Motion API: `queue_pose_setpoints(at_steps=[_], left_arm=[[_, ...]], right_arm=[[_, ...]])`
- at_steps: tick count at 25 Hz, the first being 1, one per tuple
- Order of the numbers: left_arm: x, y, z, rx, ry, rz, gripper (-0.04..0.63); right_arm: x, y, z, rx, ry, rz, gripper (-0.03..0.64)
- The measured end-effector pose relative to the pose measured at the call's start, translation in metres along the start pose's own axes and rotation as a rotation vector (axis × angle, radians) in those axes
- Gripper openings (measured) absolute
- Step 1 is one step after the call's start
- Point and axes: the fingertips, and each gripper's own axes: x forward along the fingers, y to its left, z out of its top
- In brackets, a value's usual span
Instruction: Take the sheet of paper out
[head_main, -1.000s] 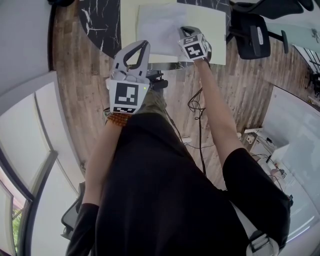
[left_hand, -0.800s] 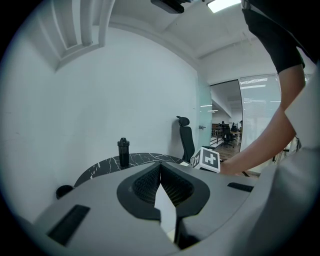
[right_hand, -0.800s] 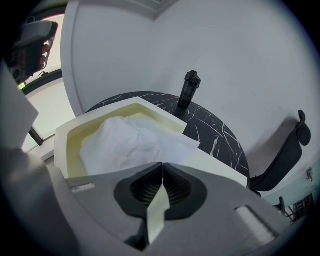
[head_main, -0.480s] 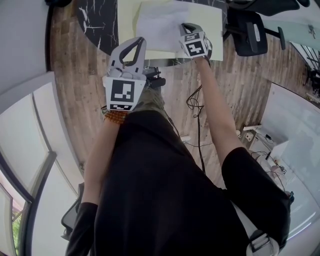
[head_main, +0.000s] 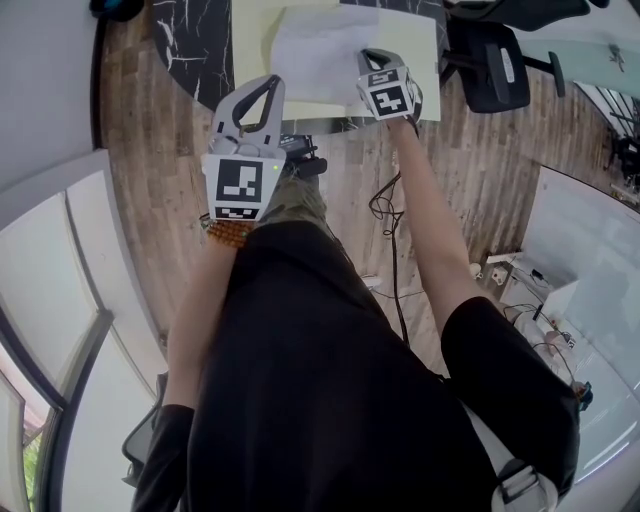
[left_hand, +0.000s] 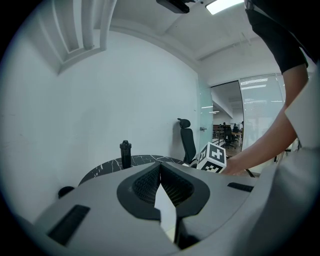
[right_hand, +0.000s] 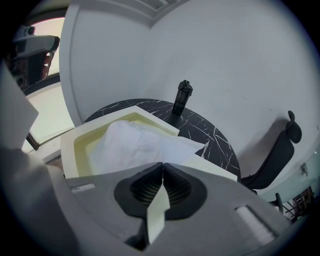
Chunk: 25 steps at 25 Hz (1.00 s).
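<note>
The left gripper had drifted slightly to its left since a moment earlier, while the right one had hardly shifted against the paper. The left one hung short of the black marble table, its jaws pressed together on nothing. It looked to me like it was being kept back, out of the way, with no part in the job yet. Ahead of it and to its right lay the sheet of paper, white and rumpled, resting inside the pale yellow tray and not yet lifted. The right gripper sat farther forward, over the tray's near rim by the sheet's near right corner. That seemed the easiest place to catch an edge. Its jaws were also closed and empty, the paper lying just beyond their tips, so they would have needed to part before any pinch.
</note>
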Motion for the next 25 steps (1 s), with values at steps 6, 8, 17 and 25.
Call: queue_pose_setpoints(at_steps=[6,8,17,25], left_arm=[[-0.002,-0.003,0.011,0.010,-0.022,0.000,0.000],[-0.002,-0.005,0.014,0.011,-0.027,-0.003,0.000],[-0.004,-0.013,0.024,0.023,-0.048,-0.012,0.000],[-0.010,-0.013,0.030,0.031,-0.069,-0.009,0.000]], right_arm=[[-0.015,-0.006,0.000,0.015,-0.015,-0.020,0.003],[-0.020,-0.008,0.000,0.020,-0.018,-0.026,0.003],[-0.049,-0.015,-0.002,0.049,-0.043,-0.059,0.003],[-0.069,-0.015,0.005,0.102,-0.081,-0.072,0.003]])
